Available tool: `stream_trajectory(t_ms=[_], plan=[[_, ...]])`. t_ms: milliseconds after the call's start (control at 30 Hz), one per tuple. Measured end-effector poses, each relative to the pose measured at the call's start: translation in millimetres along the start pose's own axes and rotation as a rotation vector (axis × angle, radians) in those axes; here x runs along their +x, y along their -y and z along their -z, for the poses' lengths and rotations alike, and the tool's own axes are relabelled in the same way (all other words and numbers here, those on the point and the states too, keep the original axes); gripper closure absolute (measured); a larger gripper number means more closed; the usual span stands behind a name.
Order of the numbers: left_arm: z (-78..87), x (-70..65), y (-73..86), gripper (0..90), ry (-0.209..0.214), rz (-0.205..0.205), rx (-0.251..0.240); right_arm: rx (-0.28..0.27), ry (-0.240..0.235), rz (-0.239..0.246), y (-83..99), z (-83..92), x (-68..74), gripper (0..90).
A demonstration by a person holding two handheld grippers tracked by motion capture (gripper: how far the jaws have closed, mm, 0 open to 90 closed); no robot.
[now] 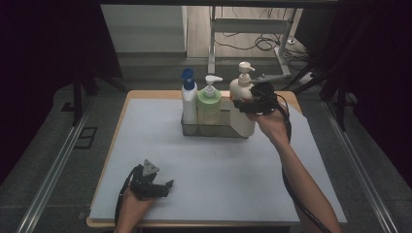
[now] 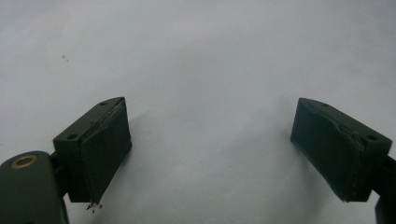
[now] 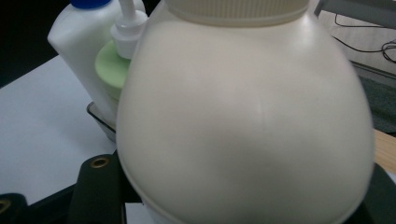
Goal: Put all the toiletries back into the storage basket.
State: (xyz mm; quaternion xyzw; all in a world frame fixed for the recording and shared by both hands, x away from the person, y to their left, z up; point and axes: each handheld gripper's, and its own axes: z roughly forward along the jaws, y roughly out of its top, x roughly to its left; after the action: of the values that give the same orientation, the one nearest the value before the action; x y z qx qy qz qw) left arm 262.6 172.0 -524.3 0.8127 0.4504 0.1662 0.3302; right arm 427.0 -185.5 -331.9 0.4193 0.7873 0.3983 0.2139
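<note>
1. Work in hand, as we read it: loading pump bottles into the metal caddy (image 1: pixel 214 130) near the far edge of the table (image 1: pixel 160 141), roughly mid-width.
2. Already seated in the caddy: the blue-capped white bottle (image 1: pixel 189 99) at its left end and the green pump bottle (image 1: pixel 209 104) beside it, both upright.
3. Our right gripper (image 1: pixel 253 103) has the cream pump bottle (image 1: pixel 241 104) clamped across its belly, jaws part-way closed on a wide body. In the right gripper view the cream pump bottle (image 3: pixel 243 121) bulges between the jaws; pads themselves are hidden behind it.
4. Where that bottle is: upright, at the caddy's right end, touching or just beside the green one. Its base hangs lower than the caddy's front wall in the high view, so we can't tell if it's inside the slot or just outside the right wall.
5. Our left gripper (image 1: pixel 163 187) rests near the table's front edge, left of centre, well apart from the caddy. Left gripper (image 2: pixel 210 149) jaws stand wide apart w/ nothing between them, just bare white mat (image 2: pixel 196 56).
6. Progress, our guess: two of three in, third at the last slot.
7. Left to do: seat the cream bottle fully, let go, back the right hand off w/o knocking the pump heads.
</note>
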Motion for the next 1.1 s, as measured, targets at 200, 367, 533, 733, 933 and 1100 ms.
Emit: stream_trajectory(t_ms=[200, 367, 533, 733, 933, 1100], plan=[[0.0, 0.0, 0.0, 11.8, 0.000, 0.001, 0.000, -0.008, 0.011, -0.006, -5.1, -8.5, -3.3, 36.9], [0.0, 0.0, 0.0, 11.8, 0.000, 0.001, 0.000, -0.015, 0.026, -0.014, -7.2, -17.3, -6.2, 36.9], [0.0, 0.0, 0.0, 11.8, 0.001, 0.001, 0.000, -0.022, 0.038, -0.026, -8.5, -26.5, -10.8, 36.9], [0.1, 0.0, 0.1, 11.8, 0.001, 0.001, 0.002, -0.025, 0.050, -0.039, -8.9, -37.8, -15.7, 36.9], [0.2, 0.1, 0.0, 11.8, 0.002, 0.000, 0.003, -0.027, 0.070, -0.048, -9.1, -47.0, -19.6, 36.9], [0.2, 0.1, 0.0, 11.8, 0.002, 0.000, 0.004, -0.038, 0.092, -0.048, -12.4, -52.8, -22.3, 36.9]])
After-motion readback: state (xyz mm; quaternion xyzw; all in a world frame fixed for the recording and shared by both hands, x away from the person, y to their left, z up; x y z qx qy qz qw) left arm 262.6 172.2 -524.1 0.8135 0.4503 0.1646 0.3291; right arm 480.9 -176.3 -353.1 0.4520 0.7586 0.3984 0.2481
